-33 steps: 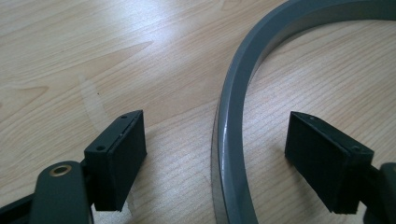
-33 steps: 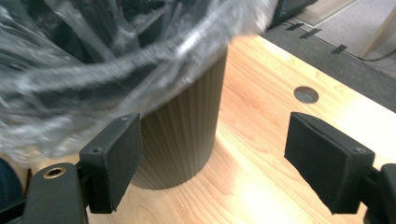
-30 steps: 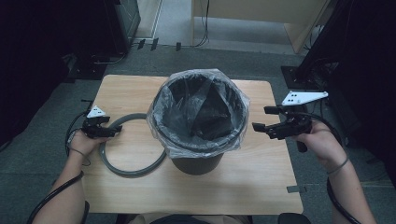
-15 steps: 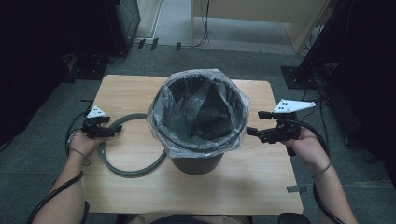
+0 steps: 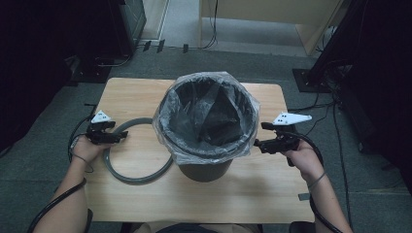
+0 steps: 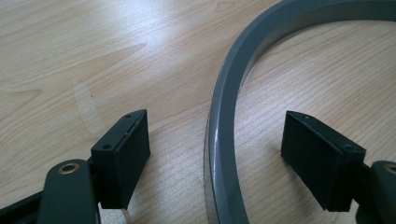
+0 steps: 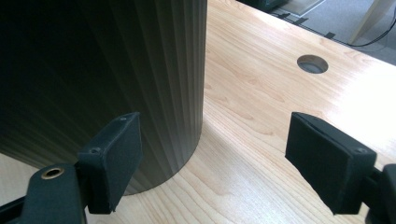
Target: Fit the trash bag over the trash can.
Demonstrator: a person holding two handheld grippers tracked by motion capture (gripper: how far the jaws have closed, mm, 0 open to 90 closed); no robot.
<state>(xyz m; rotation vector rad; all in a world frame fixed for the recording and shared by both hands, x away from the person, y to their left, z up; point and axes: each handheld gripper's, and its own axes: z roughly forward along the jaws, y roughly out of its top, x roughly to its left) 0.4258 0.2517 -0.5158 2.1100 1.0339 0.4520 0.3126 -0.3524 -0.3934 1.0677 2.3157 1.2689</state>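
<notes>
Lowered since the earlier frames: right hand-held gripper [image 5: 259, 144], down from beside the bin's rim to beside its wall; left hand-held gripper [image 5: 122, 138] unmoved.

Item 1, grey ring [image 5: 127, 175]: flat on tabletop [image 5: 252, 194], left of bin, right arc passing under bin's bag overhang. Seen close in left gripper view [image 6: 224, 140], band running up between the two pads.

Item 2, dark bin [image 5: 204, 169]: upright at tabletop centre, lined with clear bag [image 5: 214, 156] folded over rim. Ribbed wall seen in right gripper view [image 7: 116, 84], just left of the gap between the pads.

Item 3, left hand-held gripper [image 6: 215, 161]: jaws apart, straddling ring's band, pads clear of it on both sides, low over tabletop.

Item 4, right hand-held gripper [image 7: 212, 163]: jaws apart, nothing between pads, near bin's right wall, apart from it.

Item 5, round cable hole [image 7: 312, 64]: in tabletop, beyond right gripper's pads.
</notes>
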